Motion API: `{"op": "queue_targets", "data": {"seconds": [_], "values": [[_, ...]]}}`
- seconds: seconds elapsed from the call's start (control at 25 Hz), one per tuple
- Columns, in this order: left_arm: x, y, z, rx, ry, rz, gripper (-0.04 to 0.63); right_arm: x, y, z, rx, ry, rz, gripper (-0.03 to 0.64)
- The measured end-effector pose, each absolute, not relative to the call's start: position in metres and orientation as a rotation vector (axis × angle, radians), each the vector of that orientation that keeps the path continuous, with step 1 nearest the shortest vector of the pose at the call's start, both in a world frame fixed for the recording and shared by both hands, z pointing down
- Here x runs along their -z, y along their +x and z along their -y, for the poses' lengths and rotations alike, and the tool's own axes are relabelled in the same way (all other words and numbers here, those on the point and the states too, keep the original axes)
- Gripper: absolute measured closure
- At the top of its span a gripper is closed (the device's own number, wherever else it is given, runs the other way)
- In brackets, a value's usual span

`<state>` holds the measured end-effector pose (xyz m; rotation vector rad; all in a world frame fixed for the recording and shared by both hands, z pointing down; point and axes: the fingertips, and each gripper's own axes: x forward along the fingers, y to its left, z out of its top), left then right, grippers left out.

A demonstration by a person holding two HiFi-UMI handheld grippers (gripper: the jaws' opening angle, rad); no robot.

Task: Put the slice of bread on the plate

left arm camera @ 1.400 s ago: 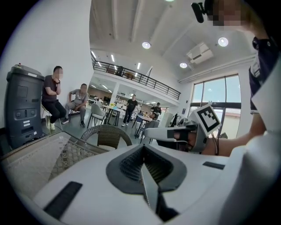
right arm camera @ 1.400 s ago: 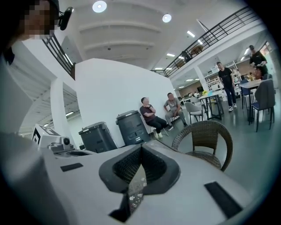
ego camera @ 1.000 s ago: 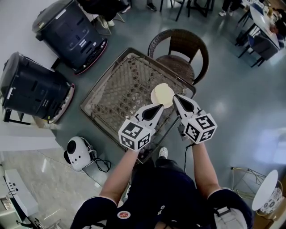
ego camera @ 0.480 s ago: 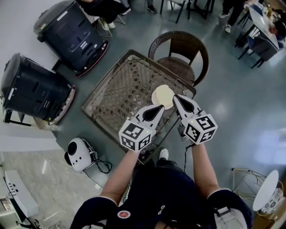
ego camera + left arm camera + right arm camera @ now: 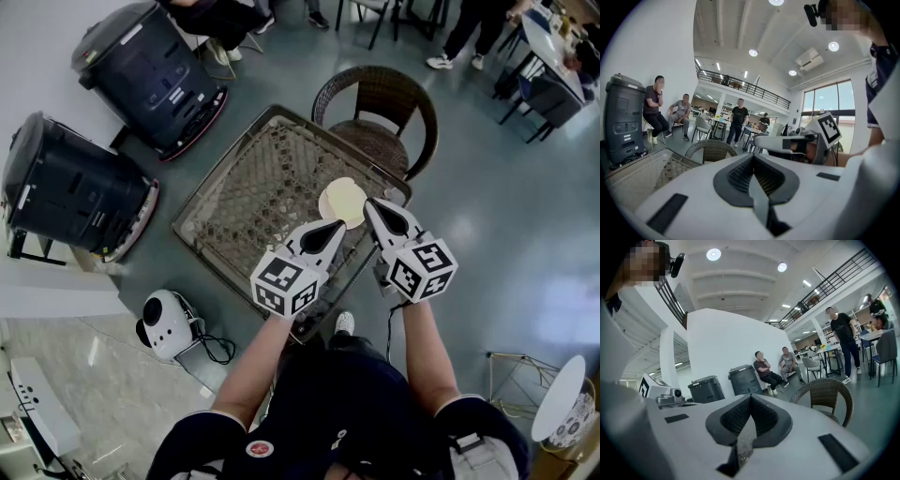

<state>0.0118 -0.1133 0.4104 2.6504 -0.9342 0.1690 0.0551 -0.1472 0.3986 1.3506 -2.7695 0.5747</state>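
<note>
A pale round plate point(image 5: 342, 202) lies on the glass-topped wicker table point(image 5: 262, 187), near its right corner. A cream patch covers most of the plate; whether it is the bread slice I cannot tell. My left gripper point(image 5: 335, 225) is shut and empty, its tip just in front of the plate. My right gripper point(image 5: 370, 203) is also shut and empty, its tip beside the plate's right edge. In the left gripper view the jaws point(image 5: 752, 161) meet with nothing between them, and the right gripper point(image 5: 787, 143) shows beyond. In the right gripper view the jaws point(image 5: 750, 401) are closed too.
A wicker chair point(image 5: 380, 108) stands at the table's far side. Two dark wheeled machines point(image 5: 150, 70) point(image 5: 70, 187) are on the floor to the left, and a small white device point(image 5: 167, 322) sits near my left leg. Seated people point(image 5: 764, 369) are along the wall.
Both grippers have stayed where they were, shut. A person at the top right of the head view has walked further into view.
</note>
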Motion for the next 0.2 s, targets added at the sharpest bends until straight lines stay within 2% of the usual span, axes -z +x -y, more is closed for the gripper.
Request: {"op": "queue_targets", "data": {"seconds": [0.2], "values": [[-0.4112, 0.0132, 0.1124, -0.170, 2.652, 0.930, 0.589, -0.3981, 0.0555, 0.1464, -0.572, 1.351, 2.773, 0.611]]}}
